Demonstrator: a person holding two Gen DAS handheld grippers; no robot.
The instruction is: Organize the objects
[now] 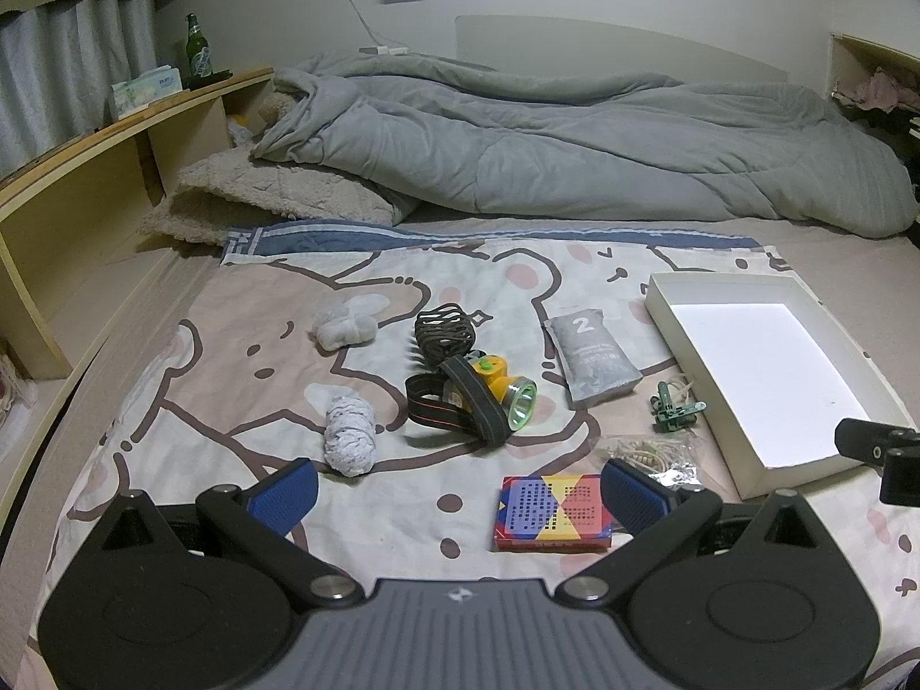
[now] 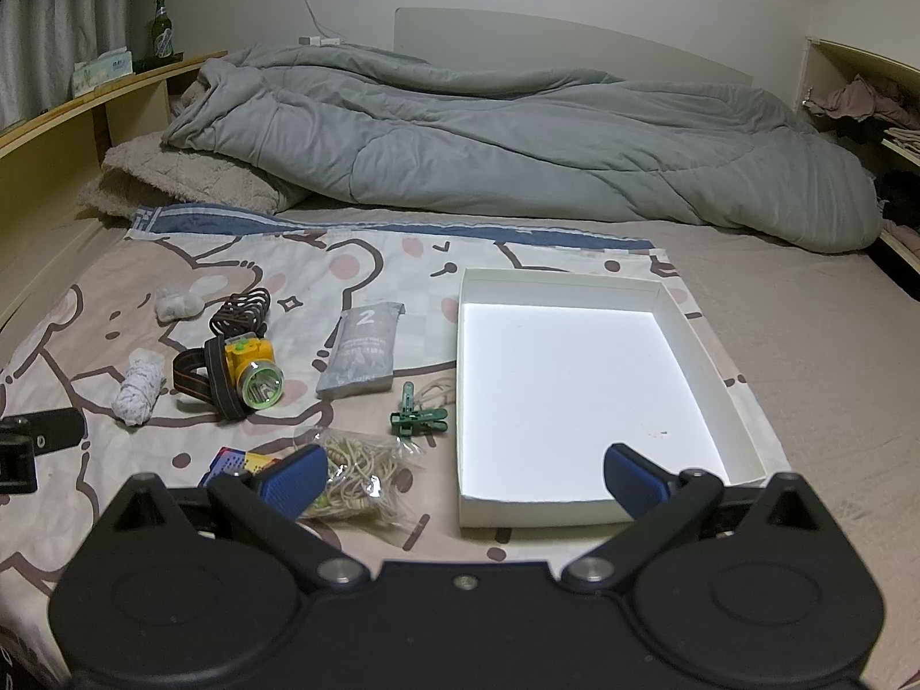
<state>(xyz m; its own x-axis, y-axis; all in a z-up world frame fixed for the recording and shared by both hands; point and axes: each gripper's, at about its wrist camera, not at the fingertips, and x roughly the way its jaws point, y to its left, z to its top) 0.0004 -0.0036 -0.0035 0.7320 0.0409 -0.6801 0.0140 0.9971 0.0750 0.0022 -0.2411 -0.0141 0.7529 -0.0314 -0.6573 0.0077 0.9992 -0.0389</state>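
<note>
**Q:** How do the two grippers stand?

**A:** Left gripper (image 1: pixel 460 491): jaws spread wide, holding nothing, above the cartoon-print sheet (image 1: pixel 201 402). The patterned card box (image 1: pixel 553 513) lies between its blue pads (image 1: pixel 287 491), nearer the 3 o'clock pad. Right gripper (image 2: pixel 463 480): jaws likewise spread and empty, straddling the near wall of the white tray (image 2: pixel 713 356).

**Q:** Where do the objects lie?

**A:** All rest on the sheet, outside the tray. In the left wrist view the yellow headlamp (image 1: pixel 489 394) sits at centre, with the dark coiled cord (image 1: pixel 445 333) touching it at 12 o'clock. A white rolled cloth (image 1: pixel 349 434) lies at its 9 o'clock, and a second white bundle (image 1: pixel 345 323) at 10 o'clock. The grey pouch marked "2" (image 1: pixel 592 359) lies at 3 o'clock of the headlamp. The green clips (image 1: pixel 675 409) lie just beside the tray's wall. The bag of rubber bands (image 2: pixel 356 474) sits at 6 o'clock of the clips, touching the right gripper's 9 o'clock pad.

**Q:** And the background?

**A:** A grey duvet (image 2: pixel 517 138) at 12 o'clock; a green bottle (image 1: pixel 197 52) on the shelf (image 1: pixel 115 132) at 10 o'clock.
</note>
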